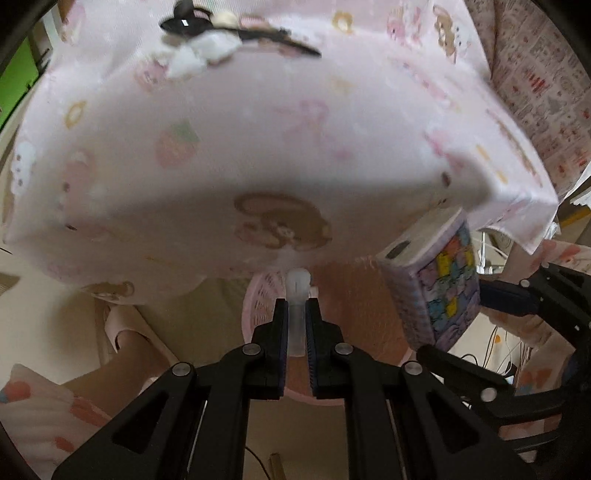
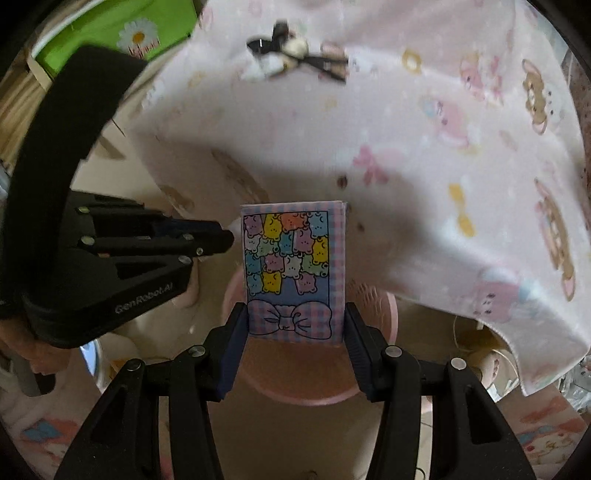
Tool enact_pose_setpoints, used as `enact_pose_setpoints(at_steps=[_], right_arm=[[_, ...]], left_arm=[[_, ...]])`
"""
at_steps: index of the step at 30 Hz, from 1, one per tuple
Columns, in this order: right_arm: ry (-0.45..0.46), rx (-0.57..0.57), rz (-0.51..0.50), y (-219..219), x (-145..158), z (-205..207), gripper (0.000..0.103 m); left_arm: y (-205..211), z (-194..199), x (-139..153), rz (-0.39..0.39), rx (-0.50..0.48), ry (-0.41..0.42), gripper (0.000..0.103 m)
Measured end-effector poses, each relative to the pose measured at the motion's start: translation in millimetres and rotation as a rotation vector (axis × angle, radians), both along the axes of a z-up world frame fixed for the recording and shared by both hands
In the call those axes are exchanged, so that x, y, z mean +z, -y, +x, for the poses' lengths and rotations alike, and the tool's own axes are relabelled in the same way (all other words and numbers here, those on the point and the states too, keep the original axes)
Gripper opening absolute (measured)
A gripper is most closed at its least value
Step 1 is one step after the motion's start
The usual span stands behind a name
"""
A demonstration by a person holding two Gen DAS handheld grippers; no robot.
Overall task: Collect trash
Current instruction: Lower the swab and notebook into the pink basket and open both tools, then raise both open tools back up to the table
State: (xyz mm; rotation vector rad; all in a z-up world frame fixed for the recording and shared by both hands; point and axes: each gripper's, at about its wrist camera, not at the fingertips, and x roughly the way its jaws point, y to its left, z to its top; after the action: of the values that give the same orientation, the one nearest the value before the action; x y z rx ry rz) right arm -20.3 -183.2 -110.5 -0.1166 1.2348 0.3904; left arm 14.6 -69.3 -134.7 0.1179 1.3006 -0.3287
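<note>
My left gripper point(image 1: 296, 306) is shut on a small translucent white tube point(image 1: 296, 291) and points steeply down over a pink lattice-walled bin point(image 1: 255, 306) on the floor. My right gripper point(image 2: 295, 314) is shut on a checked box printed with coloured bears and a bow point(image 2: 295, 269), held upright above the same bin point(image 2: 314, 395). The box point(image 1: 443, 291) and the right gripper point(image 1: 450, 323) show at the right of the left wrist view. The left gripper point(image 2: 227, 236) reaches in from the left, close beside the box.
A table under a pink cartoon-print cloth point(image 1: 258, 147) overhangs the bin. At its far side lies a small heap of white crumpled bits point(image 1: 199, 55) and black pieces point(image 2: 325, 64). A green daisy box point(image 2: 110, 33) stands beyond. Cables point(image 1: 495, 343) trail on the floor.
</note>
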Motion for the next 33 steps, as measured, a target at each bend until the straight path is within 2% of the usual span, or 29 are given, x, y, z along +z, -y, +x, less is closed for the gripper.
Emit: enact_pose_setpoints(at_steps=[4,9,15,21,28,30,32,33], right_arm=[[-0.072,-0.008,-0.042,-1.8,-26.8,4.7,0.053],[-0.162,-0.008,-0.099,-3.9,-62.6,12.6,0.053],[-0.224,0.022,-0.186,-8.8,-97.4,13.8,0.053],[-0.257,0.017,-0.2,-6.6,-106.0,17.4,0.053],[-0.241,-0.021,-0.185,7.9,-103.8,15.3,0.056],[-0.232,-0.024,-0.184,9.3,-102.1,15.1,0.06],[-0.199,-0.028,-0.188,9.3,-98.6,14.0,0.071],[-0.185,-0.029,-0.188,10.1,-97.2,13.8,0.071]], left_arm=[[2.7,3.9,-19.1,0.034,0.009,-0.039,0.008],[1.2,10.1,-52.7,0.035,0.045,-0.142,0.008],[3.9,10.4,-78.2,0.073,0.04,-0.189,0.009],[3.3,5.5,-90.6,0.088,0.056,-0.22,0.009],[1.1,7.4,-92.7,0.077,0.074,-0.227,0.009],[1.8,8.2,-91.3,0.073,0.074,-0.23,0.017],[2.2,7.7,-89.2,0.076,0.069,-0.224,0.024],[2.4,7.7,-87.2,0.079,0.066,-0.218,0.026]])
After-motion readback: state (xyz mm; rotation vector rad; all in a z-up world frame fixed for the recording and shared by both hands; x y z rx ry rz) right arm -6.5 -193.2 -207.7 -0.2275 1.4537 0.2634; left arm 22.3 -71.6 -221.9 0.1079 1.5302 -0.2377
